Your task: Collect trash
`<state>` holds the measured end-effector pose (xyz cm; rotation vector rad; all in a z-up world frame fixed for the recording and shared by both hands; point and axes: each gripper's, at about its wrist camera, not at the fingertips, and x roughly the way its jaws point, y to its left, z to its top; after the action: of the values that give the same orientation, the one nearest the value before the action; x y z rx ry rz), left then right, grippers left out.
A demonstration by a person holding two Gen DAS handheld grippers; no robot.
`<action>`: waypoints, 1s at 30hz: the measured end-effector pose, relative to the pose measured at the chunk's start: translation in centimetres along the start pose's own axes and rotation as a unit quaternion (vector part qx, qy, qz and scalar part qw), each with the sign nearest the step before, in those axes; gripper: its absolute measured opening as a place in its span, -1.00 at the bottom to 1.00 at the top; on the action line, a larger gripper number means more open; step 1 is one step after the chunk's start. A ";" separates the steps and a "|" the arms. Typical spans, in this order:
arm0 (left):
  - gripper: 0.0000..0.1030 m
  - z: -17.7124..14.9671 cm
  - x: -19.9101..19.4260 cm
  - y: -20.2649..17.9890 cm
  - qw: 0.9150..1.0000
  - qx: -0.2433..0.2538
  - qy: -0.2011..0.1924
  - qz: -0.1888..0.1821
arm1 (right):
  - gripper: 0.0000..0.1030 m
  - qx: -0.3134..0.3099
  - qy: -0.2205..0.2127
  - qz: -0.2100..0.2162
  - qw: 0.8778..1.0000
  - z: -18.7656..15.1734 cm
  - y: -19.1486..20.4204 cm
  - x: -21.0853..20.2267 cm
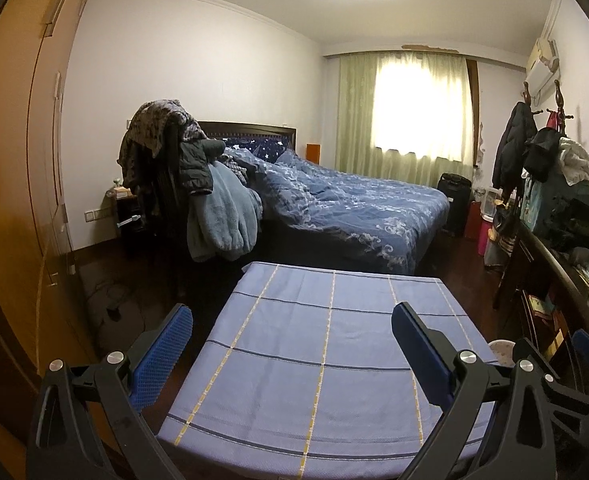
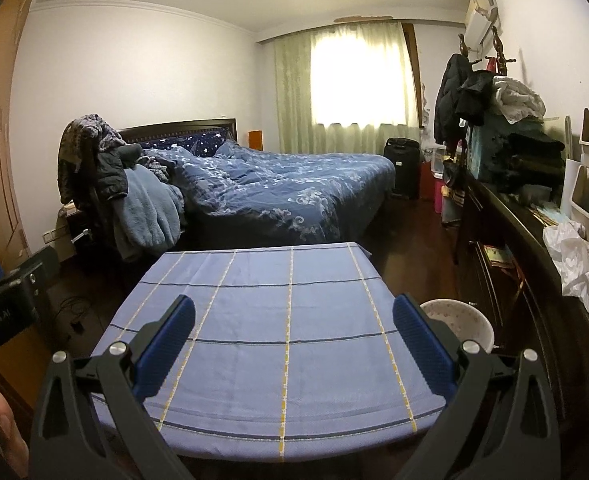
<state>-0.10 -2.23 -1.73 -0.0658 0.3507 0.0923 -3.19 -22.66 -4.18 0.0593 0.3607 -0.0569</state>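
Left gripper: the left gripper (image 1: pixel 292 344) points straight ahead over the near edge of the table. Its two black arms spread wide and its bumpy blue rubber pads (image 1: pixel 162 354) are far apart, with nothing between them.
Right gripper: the right gripper (image 2: pixel 294 338) sits the same way, level, fingers spread wide, holding nothing. It is just to the right of the left one.
Bed: a big bed with a dark wood headboard and a puffy blue quilt with white swirls (image 2: pixel 278 192) fills the far side of the room.
Wardrobe: a tall, smooth orange-brown wooden wardrobe (image 1: pixel 18 168) runs along the left wall.
Table: a flat table under a soft light-blue cloth with yellow and dark-blue stripes (image 2: pixel 262 320) is right below both grippers. The cloth looks bare.
Shelf: a long dark wooden shelf unit (image 2: pixel 534 280) stands to the right, piled with folded clothes.
Clothes pile: a fluffy grey-blue robe and dark jackets (image 1: pixel 198 184) hang in a heap by the bed.
Trash: a crinkly white plastic bag (image 2: pixel 578 268) lies on the shelf top, well apart from both grippers.
Bin: a round white plastic bin with small spots (image 2: pixel 462 322) sits on the floor just beside the table's right edge.
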 end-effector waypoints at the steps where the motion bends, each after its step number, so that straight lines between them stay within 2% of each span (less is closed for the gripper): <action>1: 0.93 0.0 0.0 0.0 1.000 0.000 0.001 0.000 | 0.93 0.000 0.001 0.001 1.000 0.0 0.0 0.0; 15: 0.93 0.0 0.1 0.2 1.000 -0.005 0.005 0.014 | 0.93 -0.007 0.016 0.007 1.000 -0.2 0.3 0.7; 30: 0.93 -0.7 1.0 -0.1 1.000 -0.009 0.019 0.009 | 0.93 -0.012 0.029 0.015 0.999 -0.7 0.4 1.4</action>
<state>0.57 -2.26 -2.74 -0.0814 0.3888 0.1122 -2.07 -22.27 -5.30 0.0423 0.4184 -0.0221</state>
